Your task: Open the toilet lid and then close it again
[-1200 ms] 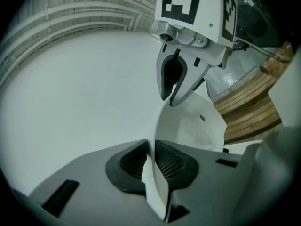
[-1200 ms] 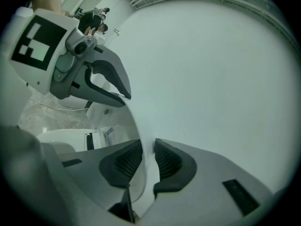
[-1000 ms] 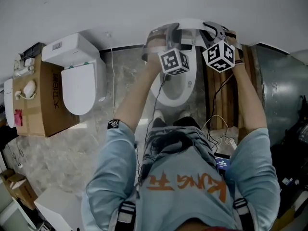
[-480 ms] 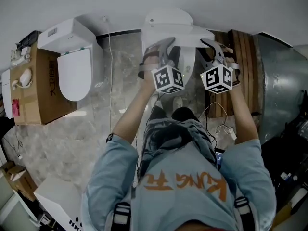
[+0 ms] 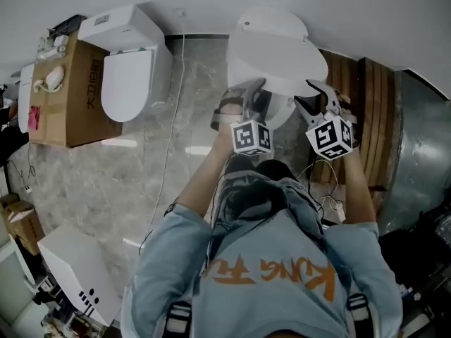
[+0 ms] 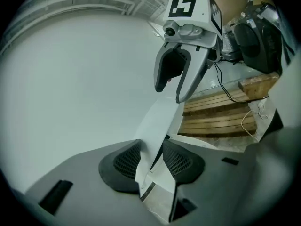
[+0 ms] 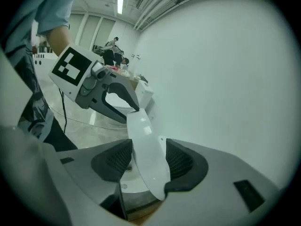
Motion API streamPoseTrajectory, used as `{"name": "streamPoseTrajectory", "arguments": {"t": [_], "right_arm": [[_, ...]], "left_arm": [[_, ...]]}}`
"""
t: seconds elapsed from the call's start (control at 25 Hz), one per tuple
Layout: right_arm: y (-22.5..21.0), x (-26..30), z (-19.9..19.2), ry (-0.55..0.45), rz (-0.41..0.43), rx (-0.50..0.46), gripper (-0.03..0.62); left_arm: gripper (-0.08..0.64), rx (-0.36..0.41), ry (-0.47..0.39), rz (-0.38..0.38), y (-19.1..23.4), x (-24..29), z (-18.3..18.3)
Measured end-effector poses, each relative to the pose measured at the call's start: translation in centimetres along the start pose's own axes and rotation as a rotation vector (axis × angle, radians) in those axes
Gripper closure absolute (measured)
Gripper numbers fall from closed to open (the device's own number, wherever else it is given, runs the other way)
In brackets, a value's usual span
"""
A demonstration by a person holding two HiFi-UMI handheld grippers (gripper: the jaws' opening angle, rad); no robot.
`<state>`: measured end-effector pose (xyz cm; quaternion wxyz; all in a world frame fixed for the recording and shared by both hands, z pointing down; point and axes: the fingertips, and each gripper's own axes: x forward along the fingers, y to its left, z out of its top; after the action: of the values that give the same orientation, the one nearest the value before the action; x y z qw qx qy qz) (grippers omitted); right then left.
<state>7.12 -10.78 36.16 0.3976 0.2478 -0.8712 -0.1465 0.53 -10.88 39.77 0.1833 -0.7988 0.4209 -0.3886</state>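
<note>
The white toilet lid (image 5: pixel 278 60) is tilted down over the bowl, in front of the tank (image 5: pixel 271 21). My left gripper (image 5: pixel 258 96) is at the lid's front left edge and my right gripper (image 5: pixel 311 96) at its front right edge. In the left gripper view the thin lid edge (image 6: pixel 160 119) runs between the pads of the left gripper (image 6: pixel 151 159), with a gap on the right side. In the right gripper view the lid rim (image 7: pixel 143 142) lies loosely between the pads of the right gripper (image 7: pixel 148 161). Both pairs of jaws have just been opening, with the lid between them.
A second white toilet (image 5: pixel 130 76) stands beside a cardboard box (image 5: pixel 67 97) at the left. A wooden pallet (image 5: pixel 361 97) and a curved metal wall (image 5: pixel 423 146) are at the right. Cables lie on the marble floor (image 5: pixel 162 153). A white box (image 5: pixel 70 273) is at the bottom left.
The lid has swung down from upright to lie low over the bowl. Both grippers came down and toward me with its front edge.
</note>
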Motion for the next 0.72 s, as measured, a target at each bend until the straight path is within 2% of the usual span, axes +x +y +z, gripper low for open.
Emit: {"name": "streamPoseTrajectory", "arguments": {"t": [0.16, 0.2, 0.24, 0.32, 0.52, 0.72], "right_arm": [[3.6, 0.9, -1.7, -0.022, 0.114, 0.007, 0.374], [4.3, 1.1, -2.1, -0.028, 0.125, 0.008, 0.381], [4.9, 1.3, -2.6, -0.034, 0.132, 0.019, 0.427], [6.1, 1.6, -3.7, -0.052, 0.144, 0.054, 0.476], [9.4, 2.5, -5.9, -0.094, 0.175, 0.145, 0.51], [13.8, 3.7, -9.0, -0.086, 0.229, 0.18, 0.529]], "left_arm": [[0.39, -0.001, 0.093, -0.03, -3.1, -0.7, -2.1], [0.387, -0.019, 0.117, -0.047, -4.0, -0.8, -2.6], [0.38, -0.042, 0.142, -0.067, -4.9, -1.0, -3.2], [0.376, -0.075, 0.192, -0.099, -6.8, -1.2, -4.2], [0.365, -0.095, 0.295, -0.138, -10.9, -1.4, -6.9], [0.364, -0.14, 0.385, -0.196, -15.7, -1.6, -9.9]]}}
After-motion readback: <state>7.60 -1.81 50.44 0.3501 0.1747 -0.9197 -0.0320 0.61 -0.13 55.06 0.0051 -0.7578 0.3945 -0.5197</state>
